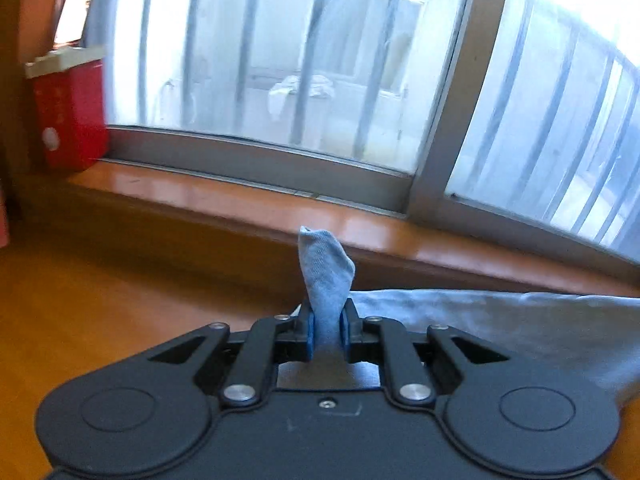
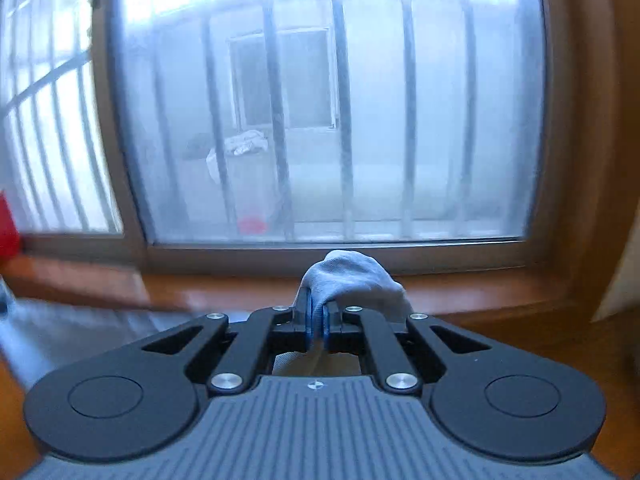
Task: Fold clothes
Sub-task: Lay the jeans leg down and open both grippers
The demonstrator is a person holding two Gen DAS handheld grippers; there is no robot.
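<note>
Both grippers hold the same pale blue-grey garment (image 1: 520, 320), one at each end of an edge; the left gripper (image 1: 328, 330) is pressed together on a bunched corner of cloth that sticks up between its blue pads, and from there the fabric runs off to the right as a long, slack band above the wooden table (image 1: 100, 300); the right gripper (image 2: 318, 326) is likewise pinched shut on a rounded wad of the same cloth, which bulges over its right finger, and in that view a blurred grey sheet trails away to the lower left; so the garment's long axis seems to lie across, hand to hand, each claw at one end and neither nearer the middle; the coming move, as I judge it, turns on this stretch between the two grips, since the edge must be carried together, level and taut, before it can be laid over or set down flat; most of the cloth hangs below the cameras and its lower edge cannot be seen; ahead of both grippers stands the wooden window sill (image 1: 240, 200) with the barred window (image 2: 320, 120) behind it, close enough to limit a forward swing; a red box (image 1: 70, 116) stands on the sill at the far left, well clear of the cloth; both pictures are smeared.
</note>
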